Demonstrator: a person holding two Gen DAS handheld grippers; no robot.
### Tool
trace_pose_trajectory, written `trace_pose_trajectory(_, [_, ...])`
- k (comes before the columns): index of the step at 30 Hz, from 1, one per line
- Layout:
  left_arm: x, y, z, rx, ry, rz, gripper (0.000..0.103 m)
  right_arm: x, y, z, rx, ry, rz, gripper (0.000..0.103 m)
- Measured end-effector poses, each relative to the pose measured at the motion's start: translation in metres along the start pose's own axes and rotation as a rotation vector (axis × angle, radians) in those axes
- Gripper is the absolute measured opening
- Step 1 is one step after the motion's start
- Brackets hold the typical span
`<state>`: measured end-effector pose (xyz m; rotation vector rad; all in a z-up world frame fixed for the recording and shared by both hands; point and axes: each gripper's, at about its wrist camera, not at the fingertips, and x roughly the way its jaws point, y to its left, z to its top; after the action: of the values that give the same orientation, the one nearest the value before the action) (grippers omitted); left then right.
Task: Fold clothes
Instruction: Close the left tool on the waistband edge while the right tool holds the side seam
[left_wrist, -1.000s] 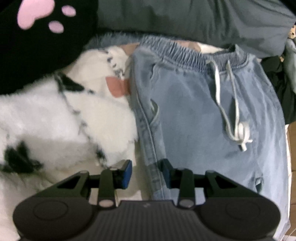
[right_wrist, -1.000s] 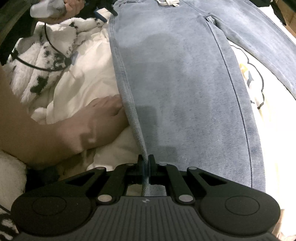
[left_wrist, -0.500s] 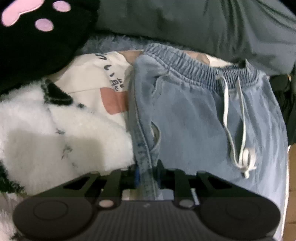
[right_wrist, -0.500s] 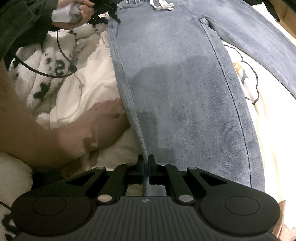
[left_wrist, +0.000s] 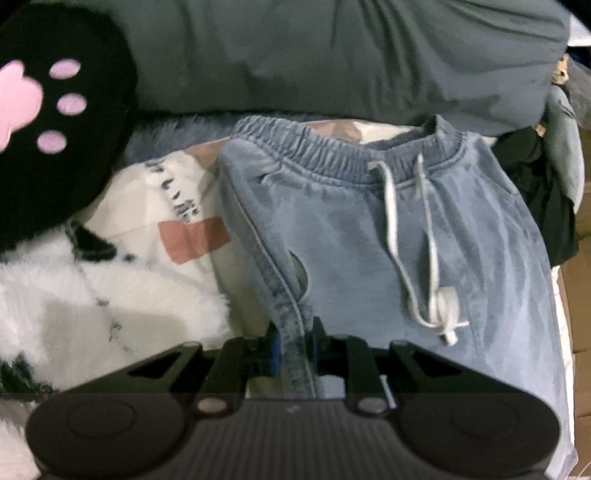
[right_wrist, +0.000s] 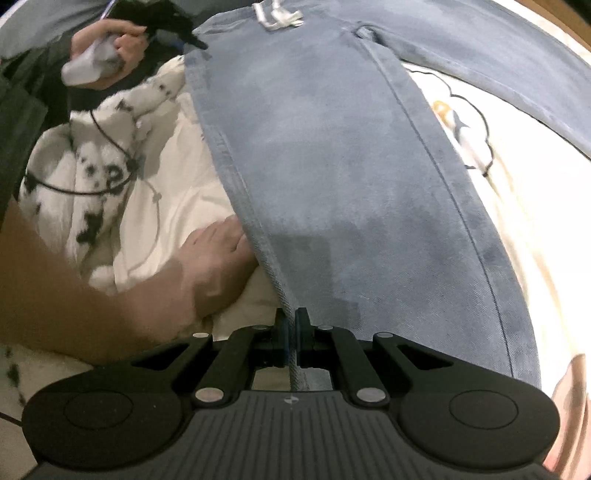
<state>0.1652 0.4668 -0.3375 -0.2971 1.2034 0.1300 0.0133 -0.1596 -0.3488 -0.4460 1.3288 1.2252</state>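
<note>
In the left wrist view, the left gripper (left_wrist: 294, 345) sits at the near edge with its jaws clamped on the side seam of the jeans (left_wrist: 369, 258), just below the pocket opening (left_wrist: 301, 275). The denim rises from the jaws in a raised fold toward the elastic waistband (left_wrist: 332, 155) farther away. A white drawstring (left_wrist: 413, 251) hangs from the waistband and ends in a knot to the right of the gripper. Left of the jeans lie a white fluffy fabric with black marks (left_wrist: 92, 295) and a cream sheet with a pink patch (left_wrist: 194, 240). Farther left is a black cushion with a pink paw print (left_wrist: 44, 110), and a grey-green pillow (left_wrist: 332, 62) spans the far side. In the right wrist view, the right gripper (right_wrist: 291, 334) is closed on the outer seam of one jeans leg (right_wrist: 351, 184), which extends away, flat on the cream sheet (right_wrist: 517, 221). A bare foot (right_wrist: 214, 266) rests just left of the seam, touching the denim edge. At the far left, a hand (right_wrist: 110, 48) holds the other gripper's handle at the waistband end.
</note>
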Motion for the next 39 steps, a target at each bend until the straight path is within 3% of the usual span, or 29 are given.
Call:
trace_pose_trajectory(15, [-0.030,-0.065,0.020,0.087,-0.042,-0.081,0.017,-0.045,-0.023,0.016,0.071,-0.077,-0.051,0.001])
trace_pose_trajectory(26, [-0.043,-0.105,0.033,0.074,-0.112,-0.150,0.017,-0.091,-0.060,0.036,0.164,-0.244,-0.133,0.001])
trace_pose_trajectory(39, [-0.022,-0.171,0.059,0.070,-0.192,-0.267,0.016,-0.117,-0.114,0.084,0.149,-0.342,-0.271,0.001])
